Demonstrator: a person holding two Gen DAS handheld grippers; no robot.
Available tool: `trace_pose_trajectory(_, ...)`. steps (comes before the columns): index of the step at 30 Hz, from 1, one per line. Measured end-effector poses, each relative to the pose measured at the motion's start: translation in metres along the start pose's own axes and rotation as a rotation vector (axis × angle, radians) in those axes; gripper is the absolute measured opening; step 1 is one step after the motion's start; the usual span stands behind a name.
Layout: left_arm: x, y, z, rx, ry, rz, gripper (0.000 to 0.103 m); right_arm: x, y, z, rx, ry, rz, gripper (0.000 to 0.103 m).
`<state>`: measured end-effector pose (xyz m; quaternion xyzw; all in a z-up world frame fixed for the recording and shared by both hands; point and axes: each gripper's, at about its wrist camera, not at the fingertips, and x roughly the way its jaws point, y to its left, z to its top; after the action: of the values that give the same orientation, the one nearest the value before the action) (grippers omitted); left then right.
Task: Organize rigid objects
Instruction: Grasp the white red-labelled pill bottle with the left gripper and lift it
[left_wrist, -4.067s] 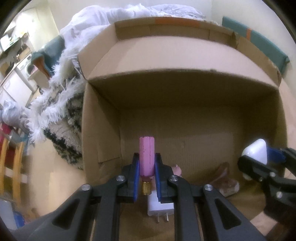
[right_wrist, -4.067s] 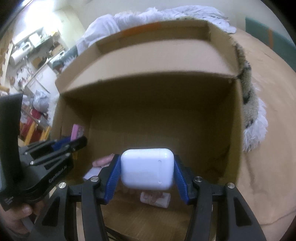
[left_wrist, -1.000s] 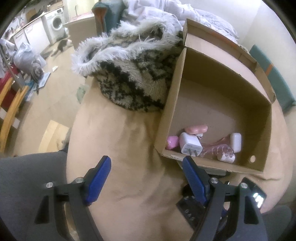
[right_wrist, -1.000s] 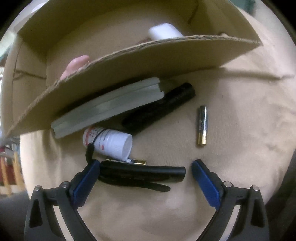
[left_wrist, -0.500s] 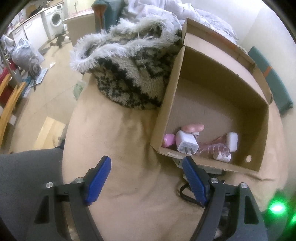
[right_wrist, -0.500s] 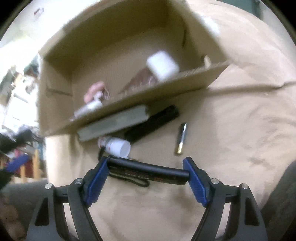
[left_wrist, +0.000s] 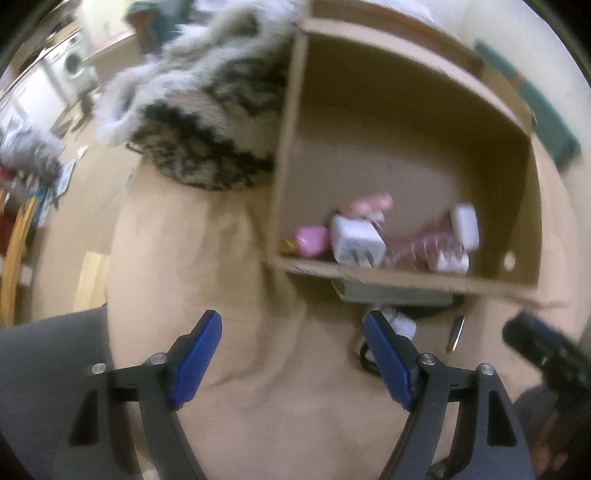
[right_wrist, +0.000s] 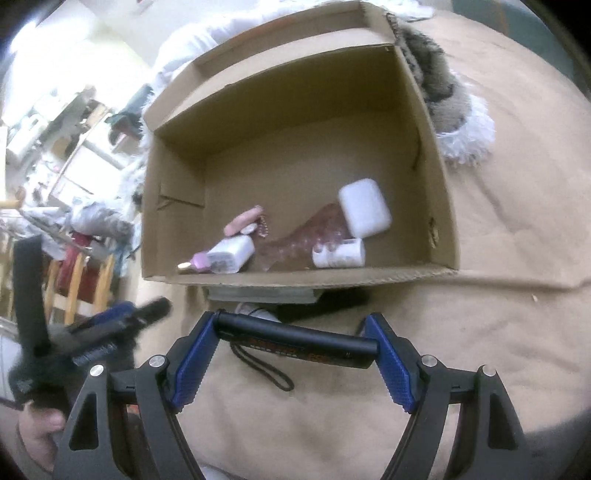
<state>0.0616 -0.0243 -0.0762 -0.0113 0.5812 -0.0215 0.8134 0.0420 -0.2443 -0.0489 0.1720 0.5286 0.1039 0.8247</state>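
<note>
The right hand-held gripper (right_wrist: 293, 360) pinches a black torch (right_wrist: 295, 344) end to end, its long axis crosswise between the blue pads, just above the bed (right_wrist: 498, 314) near the box's front wall. The left hand-held gripper (left_wrist: 293, 354) is spread wide and holds nothing. The box (right_wrist: 295, 277) holds a white case (right_wrist: 364, 206), a charger (right_wrist: 232, 253), a small bottle (right_wrist: 340, 253) and pink items.

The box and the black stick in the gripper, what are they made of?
The box looks like brown corrugated cardboard: matte, with folded flaps and creased edges. The black stick seems to be a flashlight, probably metal or hard plastic: smooth, slightly shiny, with printed lettering and a cord loop. The right gripper has it between its pads.
</note>
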Motion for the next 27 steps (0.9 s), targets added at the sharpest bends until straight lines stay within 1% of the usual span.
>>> trace_pose_trajectory(3, 0.017, -0.018, -0.008, 0.078, 0.054, 0.004, 0.077, 0.008, -0.003, -0.008, 0.032, -0.009, 0.016, 0.086)
trace_pose_trajectory(8, 0.039, -0.048, -0.017, 0.184, 0.103, -0.039, 0.077, 0.008, -0.019, -0.004, 0.118, -0.038, 0.027, 0.086)
trace_pose_trajectory(11, 0.054, -0.064, -0.019, 0.239, 0.138, -0.063, 0.077, 0.009, -0.033, -0.004, 0.184, -0.036, 0.041, 0.086)
trace_pose_trajectory(12, 0.057, -0.068, -0.019, 0.253, 0.141, -0.069, 0.074, 0.010, -0.036, -0.004, 0.201, -0.030, 0.044, 0.086)
trace_pose_trajectory(13, 0.060, -0.072, -0.018, 0.267, 0.135, -0.070, 0.066, 0.011, -0.040, -0.005, 0.216, -0.025, 0.050, 0.086)
trace_pose_trajectory(14, 0.063, -0.076, -0.016, 0.281, 0.130, -0.062, 0.064, 0.011, -0.042, -0.005, 0.229, -0.023, 0.058, 0.086)
trace_pose_trajectory(17, 0.070, -0.081, -0.010, 0.287, 0.123, -0.047, 0.064, 0.011, -0.042, -0.004, 0.226, -0.030, 0.062, 0.086)
trace_pose_trajectory(20, 0.078, -0.085, -0.007, 0.282, 0.136, -0.062, 0.062, 0.011, -0.038, -0.003, 0.207, -0.031, 0.061, 0.086)
trace_pose_trajectory(21, 0.080, -0.086, -0.006, 0.287, 0.134, -0.065, 0.051, 0.012, -0.038, -0.004, 0.203, -0.028, 0.060, 0.086)
trace_pose_trajectory(22, 0.082, -0.088, -0.005, 0.297, 0.138, -0.078, 0.046, 0.013, -0.037, -0.004, 0.200, -0.022, 0.061, 0.086)
trace_pose_trajectory(27, 0.080, -0.089, -0.008, 0.312, 0.134, -0.053, 0.045, 0.014, -0.034, -0.004, 0.185, -0.019, 0.052, 0.086)
